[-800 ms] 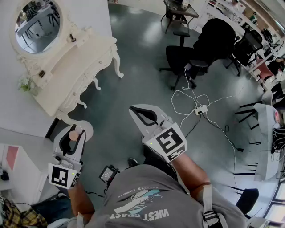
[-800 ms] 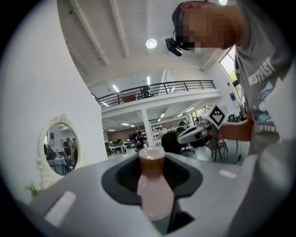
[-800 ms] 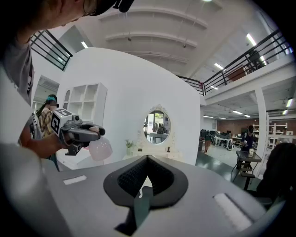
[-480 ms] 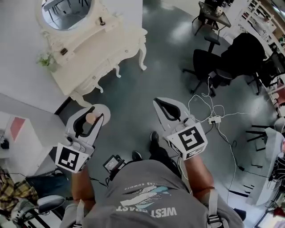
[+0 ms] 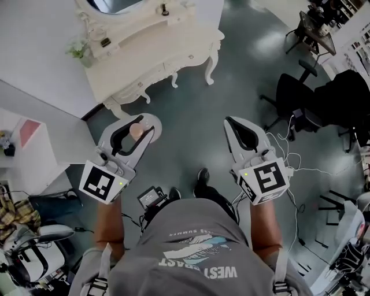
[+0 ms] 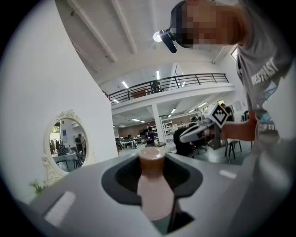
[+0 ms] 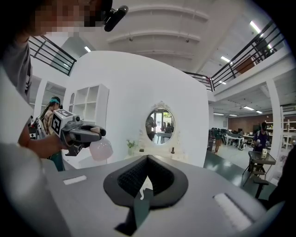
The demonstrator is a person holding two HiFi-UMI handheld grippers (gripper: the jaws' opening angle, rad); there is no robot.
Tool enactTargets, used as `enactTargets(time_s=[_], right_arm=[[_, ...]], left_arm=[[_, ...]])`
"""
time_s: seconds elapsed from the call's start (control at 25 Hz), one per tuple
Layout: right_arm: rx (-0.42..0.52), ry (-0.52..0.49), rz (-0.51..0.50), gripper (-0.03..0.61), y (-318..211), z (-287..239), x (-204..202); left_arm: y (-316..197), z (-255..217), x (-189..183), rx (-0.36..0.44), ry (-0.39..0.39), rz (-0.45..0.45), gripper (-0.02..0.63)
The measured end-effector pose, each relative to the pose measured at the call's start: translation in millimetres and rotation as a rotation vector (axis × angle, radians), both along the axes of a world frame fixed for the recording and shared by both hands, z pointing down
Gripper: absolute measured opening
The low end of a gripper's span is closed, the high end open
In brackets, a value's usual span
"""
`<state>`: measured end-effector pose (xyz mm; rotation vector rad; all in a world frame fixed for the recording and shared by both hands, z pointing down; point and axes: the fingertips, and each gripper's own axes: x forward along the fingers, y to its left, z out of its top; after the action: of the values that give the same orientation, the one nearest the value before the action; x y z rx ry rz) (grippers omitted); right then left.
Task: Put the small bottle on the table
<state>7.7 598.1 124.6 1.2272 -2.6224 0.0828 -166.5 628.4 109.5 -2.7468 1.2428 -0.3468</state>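
Note:
A small pale pink bottle (image 5: 137, 130) with a brownish cap (image 6: 151, 156) sits between the jaws of my left gripper (image 5: 142, 124), which is shut on it. The left gripper view has the bottle (image 6: 155, 194) upright in the middle, its lower part hidden by the jaws. My right gripper (image 5: 233, 122) is shut with nothing in it, level with the left one above the grey floor. The white dressing table (image 5: 173, 45) with an oval mirror (image 7: 159, 125) stands ahead of both grippers. In the right gripper view the left gripper (image 7: 77, 132) carries the bottle (image 7: 101, 149).
A small plant (image 5: 78, 51) and a dark knob-like object (image 5: 165, 9) stand on the dressing table. White shelving (image 5: 29, 150) is at the left. Black office chairs (image 5: 303, 104) and white cables (image 5: 289, 159) lie at the right. A device (image 5: 151, 198) sits near the person's feet.
The dressing table has shifted right and closer in the head view as the person moved towards it. Both grippers came forward with it. The bottle stays held in the left gripper.

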Motion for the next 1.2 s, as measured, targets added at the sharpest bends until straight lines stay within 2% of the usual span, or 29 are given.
enactTargets(time_s=[0.24,0.4,0.68,0.8,1.0,1.2], right_arm=[[-0.005,-0.041,-0.053,0.002,-48,-1,21],[-0.005,-0.092,-0.114,0.002,-76,-5,29],[-0.002,-0.068,-0.205,0.025,-109,-3,33],[-0.011,-0.069,-0.204,0.028,-123,0,30],[-0.033,-0.057,-0.175,0.029,-150,9,24],[-0.035,-0.047,-0.111,0.029,-181,10,9]], left_arm=[[-38,1,22,-0.010,0.012,-0.056,0.124],[-62,-7,35,0.049,0.020,-0.093,0.124],[-85,-6,47,0.044,0.008,-0.144,0.124],[-96,0,44,-0.012,0.007,-0.158,0.124],[-125,7,34,-0.033,0.011,-0.137,0.124],[-170,11,18,-0.023,0.033,-0.074,0.124]])
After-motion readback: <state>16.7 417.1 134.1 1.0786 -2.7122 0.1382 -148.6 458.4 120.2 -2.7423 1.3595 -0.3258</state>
